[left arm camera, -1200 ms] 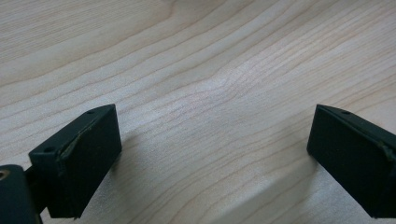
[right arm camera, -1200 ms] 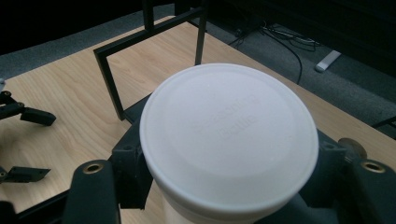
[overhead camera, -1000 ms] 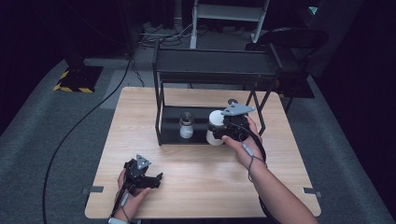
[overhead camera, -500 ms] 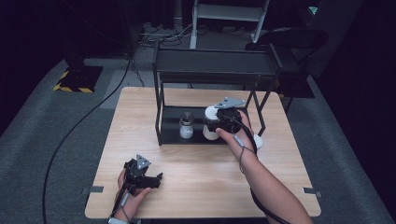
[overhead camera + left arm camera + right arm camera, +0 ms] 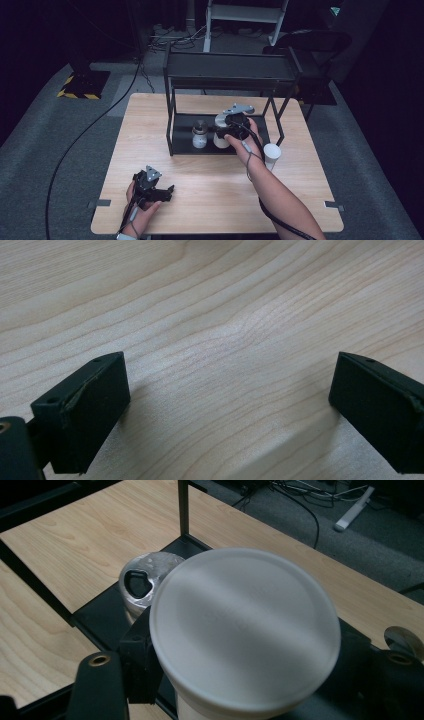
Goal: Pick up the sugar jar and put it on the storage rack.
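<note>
High view: the right gripper [image 5: 231, 131] holds a white lidded cup [image 5: 220, 131] over the lower shelf [image 5: 182, 131] of a black rack [image 5: 230, 72] standing toward the table's far edge, just right of a small can [image 5: 200, 135] already on that shelf. A second white cup [image 5: 271, 155] stands on the table [image 5: 200, 175] outside the rack, near its right edge. The left gripper [image 5: 152, 191] rests idle near the near-left corner.

Left gripper view: its jaws stand wide apart over bare wood [image 5: 225, 340], gripping nothing.

Right gripper view: the cup's broad lid [image 5: 245, 630] sits between the black jaws, which are clamped tight on the cup's sides; the can [image 5: 145, 582] lies just beyond and to the left, very near the cup.

The likely risk is a knock: with so little room, the cup could bump the can or catch the rack's upright post [image 5: 183, 507] as it goes down, tipping either one. Letting go before the base sits flat could also topple the cup.
</note>
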Demonstrator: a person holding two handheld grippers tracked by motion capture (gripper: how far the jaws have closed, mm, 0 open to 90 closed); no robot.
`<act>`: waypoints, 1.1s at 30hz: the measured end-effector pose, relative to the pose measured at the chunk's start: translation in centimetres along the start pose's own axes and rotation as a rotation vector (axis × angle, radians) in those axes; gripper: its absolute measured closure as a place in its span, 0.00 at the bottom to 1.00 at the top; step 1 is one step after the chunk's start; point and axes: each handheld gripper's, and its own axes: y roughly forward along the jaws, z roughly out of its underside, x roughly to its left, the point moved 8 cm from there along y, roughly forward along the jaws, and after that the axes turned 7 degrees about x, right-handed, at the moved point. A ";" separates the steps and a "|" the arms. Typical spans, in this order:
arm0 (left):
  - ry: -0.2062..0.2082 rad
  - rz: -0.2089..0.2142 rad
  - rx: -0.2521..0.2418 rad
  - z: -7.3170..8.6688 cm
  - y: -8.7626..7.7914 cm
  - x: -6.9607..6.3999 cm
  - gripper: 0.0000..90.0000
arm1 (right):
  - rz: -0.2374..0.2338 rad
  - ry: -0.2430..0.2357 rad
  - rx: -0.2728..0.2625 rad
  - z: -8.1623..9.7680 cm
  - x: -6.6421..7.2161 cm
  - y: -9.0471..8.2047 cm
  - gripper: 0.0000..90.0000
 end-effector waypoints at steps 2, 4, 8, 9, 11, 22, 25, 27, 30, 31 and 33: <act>0.000 0.000 0.000 0.0 0.0 0.0 0.03 | 0.000 0.007 0.006 0.0 -0.1 0.5 0.37; 0.000 0.001 0.000 0.0 0.0 0.0 0.03 | 0.007 0.008 0.014 0.0 -0.2 0.9 0.37; 0.000 0.000 -0.001 0.0 0.0 0.0 0.03 | 0.019 0.012 0.026 0.0 -0.2 1.6 0.37; 0.000 0.000 -0.001 0.0 0.0 0.0 0.03 | 0.019 0.015 0.031 0.1 -0.3 1.7 0.37; 0.000 0.000 -0.001 0.0 0.0 0.0 0.03 | 0.019 0.023 0.037 0.1 -0.4 2.1 0.37; 0.002 -0.001 0.000 0.0 0.0 0.0 0.03 | 0.002 0.053 0.041 0.8 -0.8 3.2 0.37; 0.002 -0.001 0.000 0.0 0.0 0.0 0.03 | -0.003 0.065 0.039 0.9 -1.0 3.2 0.37; 0.002 -0.001 0.000 0.0 0.0 0.0 0.03 | -0.005 0.073 0.038 1.0 -1.2 3.2 0.37; 0.001 -0.001 -0.001 0.0 0.0 0.0 0.03 | -0.013 0.077 0.038 1.1 -1.4 3.2 0.36; 0.001 -0.001 -0.001 0.0 0.0 0.0 0.03 | -0.014 0.076 0.037 1.2 -1.5 3.2 0.35; 0.001 0.000 0.001 0.0 0.0 0.0 0.03 | -0.023 0.081 0.025 1.2 -1.5 3.0 0.27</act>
